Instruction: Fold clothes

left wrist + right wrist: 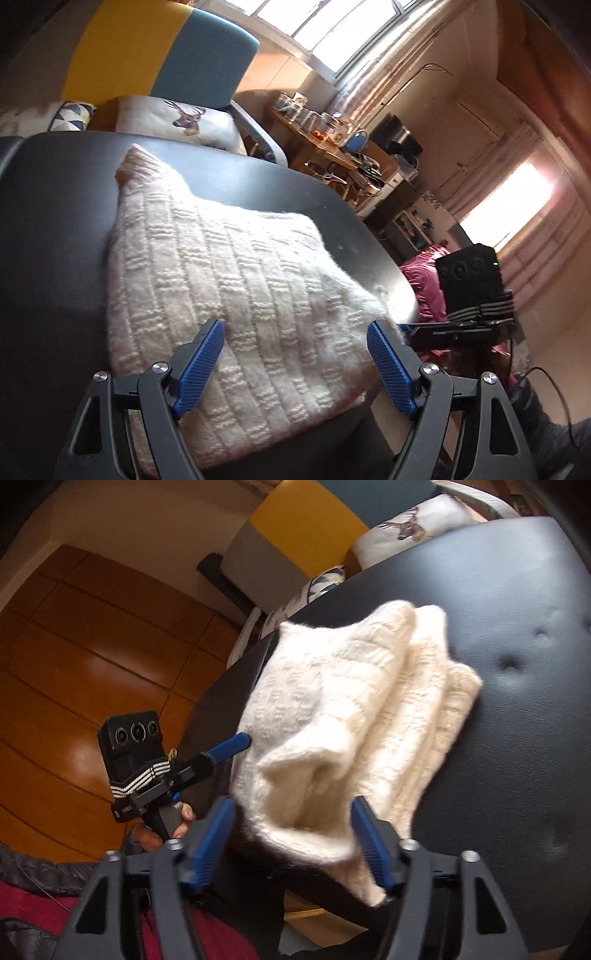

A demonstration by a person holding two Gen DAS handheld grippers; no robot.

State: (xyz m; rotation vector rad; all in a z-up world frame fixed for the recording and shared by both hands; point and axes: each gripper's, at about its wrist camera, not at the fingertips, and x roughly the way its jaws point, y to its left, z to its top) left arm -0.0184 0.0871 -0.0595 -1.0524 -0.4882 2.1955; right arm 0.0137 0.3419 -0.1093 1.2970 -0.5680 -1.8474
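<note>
A white knitted sweater [229, 280] lies folded in layers on a black leather surface [55, 229]. My left gripper [297, 336] hovers open over the sweater's near end, its blue pads on either side of the knit and not closed on it. In the right wrist view the folded sweater [351, 701] hangs slightly over the surface's edge. My right gripper [293, 823] is open there, and a puffy fold of the knit sits between its spread fingers. The left gripper [238, 743] shows from the side, with its blue tip touching the sweater's left edge.
A yellow and teal sofa back [155, 48] with a deer cushion [177, 122] stands behind the black surface. A cluttered wooden desk [332, 147] is at the right. Wooden floor [92, 657] lies to the left, and a hand [177, 823] holds the left tool. Red fabric [424, 280] lies low.
</note>
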